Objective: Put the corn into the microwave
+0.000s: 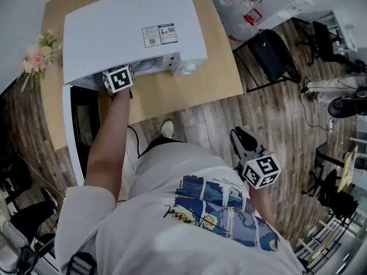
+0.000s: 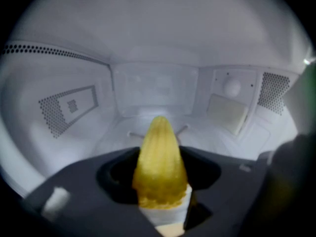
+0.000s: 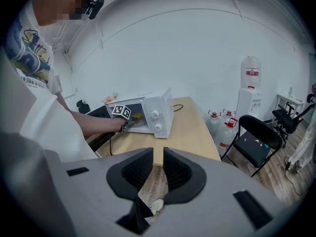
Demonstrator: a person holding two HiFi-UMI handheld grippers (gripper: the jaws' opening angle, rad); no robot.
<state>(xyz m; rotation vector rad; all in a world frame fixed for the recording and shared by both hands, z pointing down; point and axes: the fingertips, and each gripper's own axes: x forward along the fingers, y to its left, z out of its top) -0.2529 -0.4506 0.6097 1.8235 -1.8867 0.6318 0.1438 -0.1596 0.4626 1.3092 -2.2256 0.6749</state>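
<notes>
The yellow corn cob points into the white microwave, with my left gripper shut on its pale lower end. In the head view only that gripper's marker cube shows at the oven's mouth; its jaws are hidden inside. The cavity's white back wall and floor lie ahead of the cob. The oven's door hangs open to the left. My right gripper hangs beside the person's hip, jaws close together with nothing between them. From there the corn shows as a yellow spot in the oven.
The microwave stands on a wooden table with a flower bunch at its left corner. A black folding chair, water bottles and a water dispenser stand to the right on the plank floor.
</notes>
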